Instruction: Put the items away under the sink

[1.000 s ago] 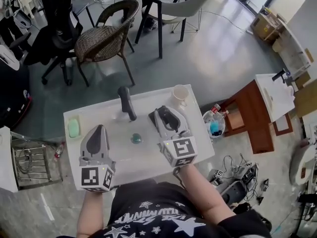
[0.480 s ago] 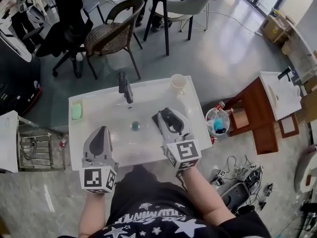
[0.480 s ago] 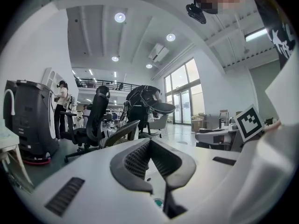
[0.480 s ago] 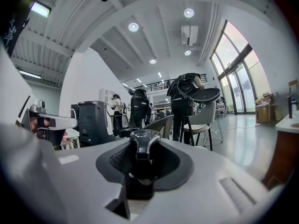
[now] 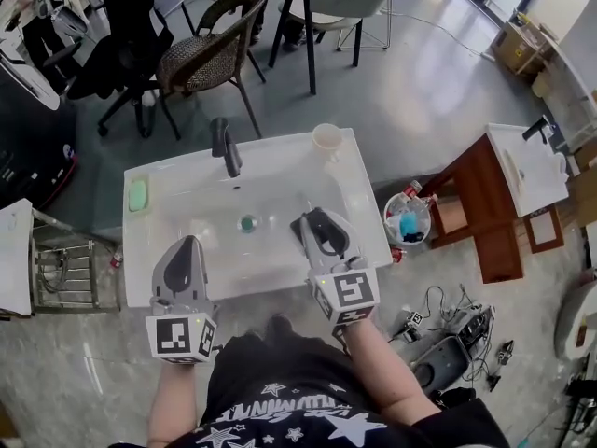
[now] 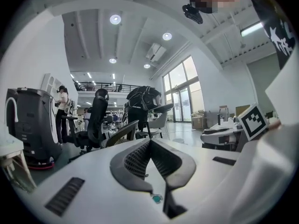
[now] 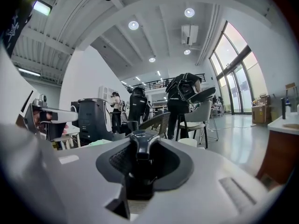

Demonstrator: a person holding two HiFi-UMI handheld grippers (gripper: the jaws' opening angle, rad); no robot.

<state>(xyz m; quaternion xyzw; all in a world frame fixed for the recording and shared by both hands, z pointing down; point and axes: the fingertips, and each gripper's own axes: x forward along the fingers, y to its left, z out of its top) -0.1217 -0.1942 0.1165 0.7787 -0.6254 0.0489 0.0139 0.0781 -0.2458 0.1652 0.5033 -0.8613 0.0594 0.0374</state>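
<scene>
White sink top (image 5: 280, 157) lies beneath: left gripper (image 6: 150, 143) jaws pressed together, empty; right gripper (image 5: 315, 218) clamps a black object (image 7: 139, 155) (kind unclear).

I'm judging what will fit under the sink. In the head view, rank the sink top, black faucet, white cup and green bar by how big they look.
1. Sink top, by far the largest.
2. Black faucet.
3. White cup and green bar look about alike, so I leave them unranked.
</scene>
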